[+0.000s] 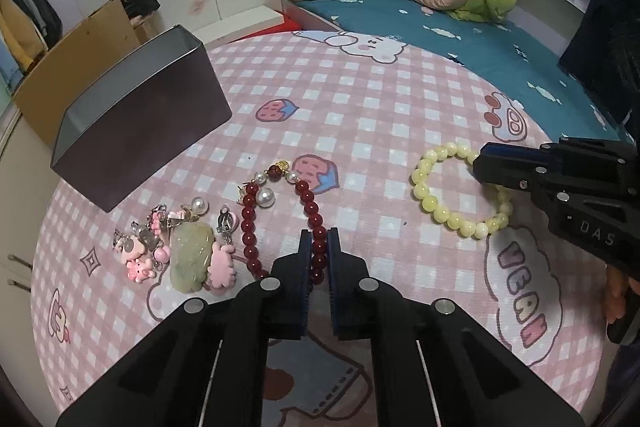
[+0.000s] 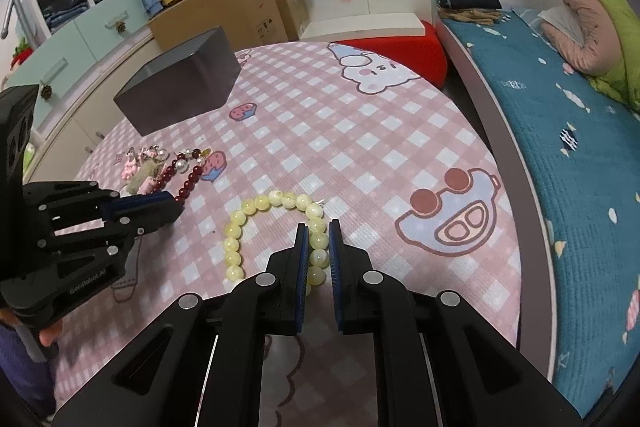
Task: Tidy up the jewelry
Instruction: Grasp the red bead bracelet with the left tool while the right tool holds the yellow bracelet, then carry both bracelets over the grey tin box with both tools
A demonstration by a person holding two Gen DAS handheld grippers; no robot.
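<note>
A dark red bead bracelet (image 1: 248,227) with pearls lies on the pink checked tablecloth (image 1: 360,115). My left gripper (image 1: 319,239) is shut on its right strand. To the right lies a pale yellow bead bracelet (image 1: 424,187); in the right wrist view my right gripper (image 2: 318,231) is shut on that yellow bracelet (image 2: 256,205). Each gripper shows in the other's view: the right gripper (image 1: 478,163) and the left gripper (image 2: 178,205). An open dark metal box (image 1: 140,131) stands at the far left. A jade pendant (image 1: 191,259) lies among pink charms and pearl earrings.
The round table's edge curves close behind the box. A bed with a blue sheet (image 2: 560,131) runs along the right. A cardboard box (image 2: 224,11), a red stool (image 2: 416,55) and a pale cabinet (image 2: 80,39) stand beyond the table.
</note>
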